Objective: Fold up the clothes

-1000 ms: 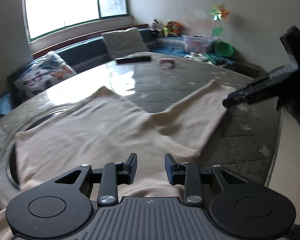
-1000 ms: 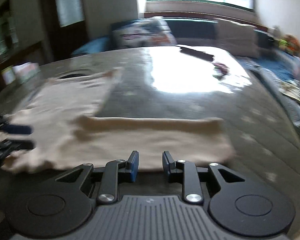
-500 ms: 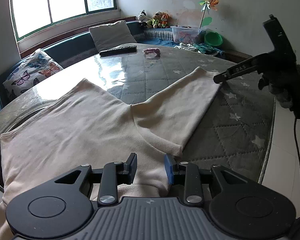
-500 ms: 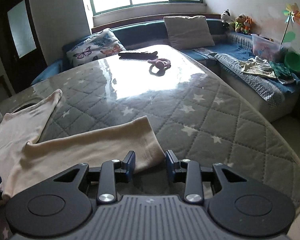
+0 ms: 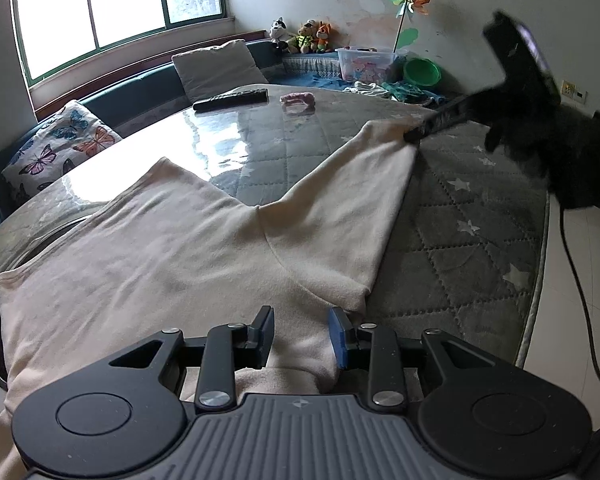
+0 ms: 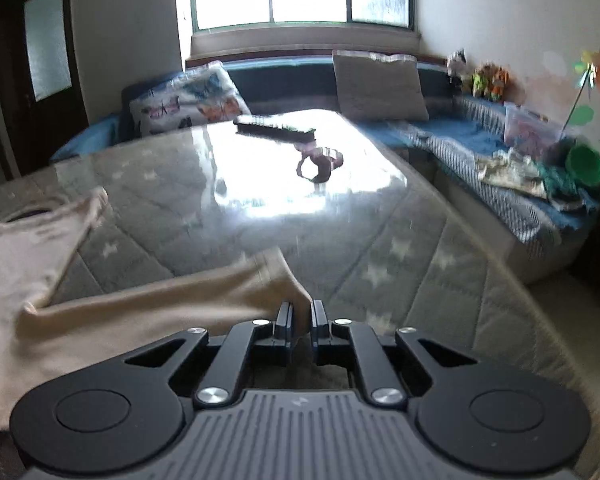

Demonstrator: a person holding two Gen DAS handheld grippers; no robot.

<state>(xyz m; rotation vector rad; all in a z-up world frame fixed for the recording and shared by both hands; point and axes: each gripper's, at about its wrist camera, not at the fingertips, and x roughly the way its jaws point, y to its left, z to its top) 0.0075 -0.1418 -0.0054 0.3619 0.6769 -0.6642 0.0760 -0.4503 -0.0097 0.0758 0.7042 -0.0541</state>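
Cream garment, one piece, long-sleeved, lies spread flat on a round table with a grey quilted star-print cover under a glossy top. Left gripper sits over the near edge of the garment, just ahead of its own base; its two fingers stand apart with a fold of cloth between them, whether the pads actually press on it I cannot tell. One sleeve runs forward and right from the left gripper out to its cuff, where the right gripper meets it in the left wrist view. In the right wrist view the right gripper has its two fingers nearly together, having just been closing, with the cuff corner of the sleeve pinched between the pads; picture is motion-blurred. Second sleeve or shoulder corner lies far left of the right gripper. A dark gloved hand holds the right gripper. Ahead of both grippers on the far side of the table: one black remote control, one small pink item. Beyond that, a bench sofa with two cushions, one butterfly-print and one plain beige; three soft toys, one pinwheel, one green bowl.
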